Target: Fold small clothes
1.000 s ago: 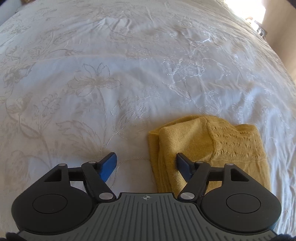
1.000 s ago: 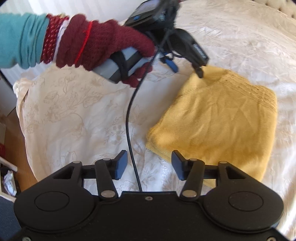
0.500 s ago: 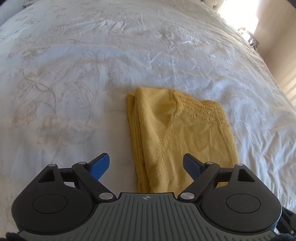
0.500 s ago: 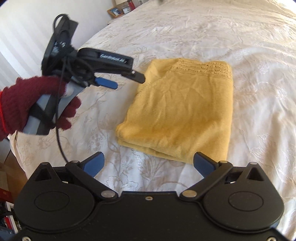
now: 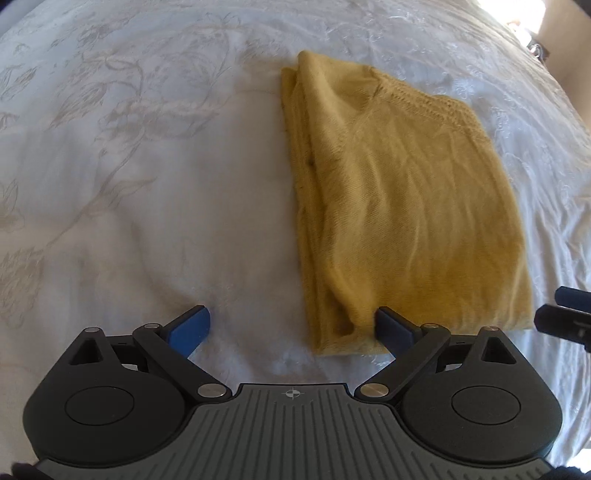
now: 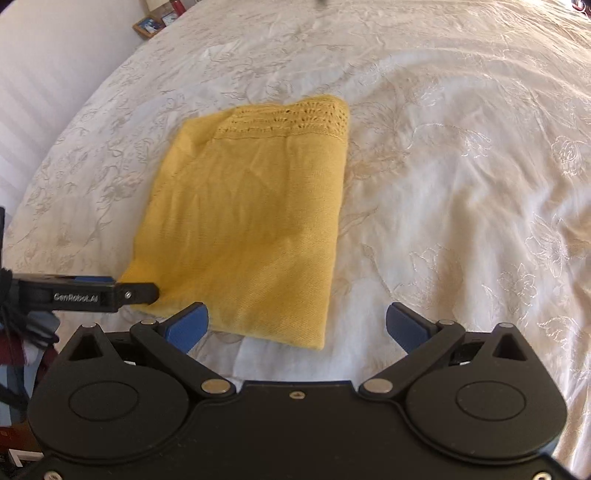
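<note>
While both sets of tongs hang over the bed, neither grips anything. Left gripper: jaws spread wide, blue pads apart. Its right pad sits on the near edge of the folded yellow knit garment; whether it touches the cloth I cannot tell. Left pad is over bare bedspread. Garment lies ahead and right of this gripper, stacked fold edges along its left side, openwork band at the far end.

Right gripper: jaws also wide apart. Garment is ahead and left of it, near right corner falling between the pads, flat on the white floral-embroidered bedspread. Left gripper's finger comes in from the left, tip at the garment's near left corner. Framed pictures sit far off at upper left.
</note>
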Demonstrator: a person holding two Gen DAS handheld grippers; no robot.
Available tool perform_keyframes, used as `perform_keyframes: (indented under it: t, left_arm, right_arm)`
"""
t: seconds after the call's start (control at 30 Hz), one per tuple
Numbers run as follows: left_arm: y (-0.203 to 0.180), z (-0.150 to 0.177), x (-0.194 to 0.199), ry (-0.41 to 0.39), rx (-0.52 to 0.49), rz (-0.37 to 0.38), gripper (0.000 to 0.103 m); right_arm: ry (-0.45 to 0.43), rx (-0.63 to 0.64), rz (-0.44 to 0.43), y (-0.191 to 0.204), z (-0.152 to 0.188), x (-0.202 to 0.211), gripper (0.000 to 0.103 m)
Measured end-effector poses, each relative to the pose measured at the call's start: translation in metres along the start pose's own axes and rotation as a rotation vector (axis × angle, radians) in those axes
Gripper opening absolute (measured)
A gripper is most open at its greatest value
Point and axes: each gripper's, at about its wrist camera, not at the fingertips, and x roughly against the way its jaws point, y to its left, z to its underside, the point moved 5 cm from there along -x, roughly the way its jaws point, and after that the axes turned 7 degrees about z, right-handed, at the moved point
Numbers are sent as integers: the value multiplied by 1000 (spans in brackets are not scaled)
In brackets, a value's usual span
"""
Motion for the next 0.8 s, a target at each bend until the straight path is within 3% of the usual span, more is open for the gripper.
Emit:
perform_keyframes:
  t: [0.1,0.27,0.43,0.57,0.8]
  left_arm:
    - [12,2,-4,10,47,13,99]
    - [14,3,-7,21,28,5,100]
    - [20,9,-10,32,45,14,103]
    - [24,9,0,43,50,33,102]
    - [19,-29,36,-82,92,133,102]
  right_arm:
    - [32,1,25,-3,-3,-16,102]
    - [101,39,108,-18,8,-34,102]
    - [117,8,108,-38,17,-27,102]
    - [94,-20,61,-44,10,-13,102]
    - [-34,-83,-77,-50,-31,12,102]
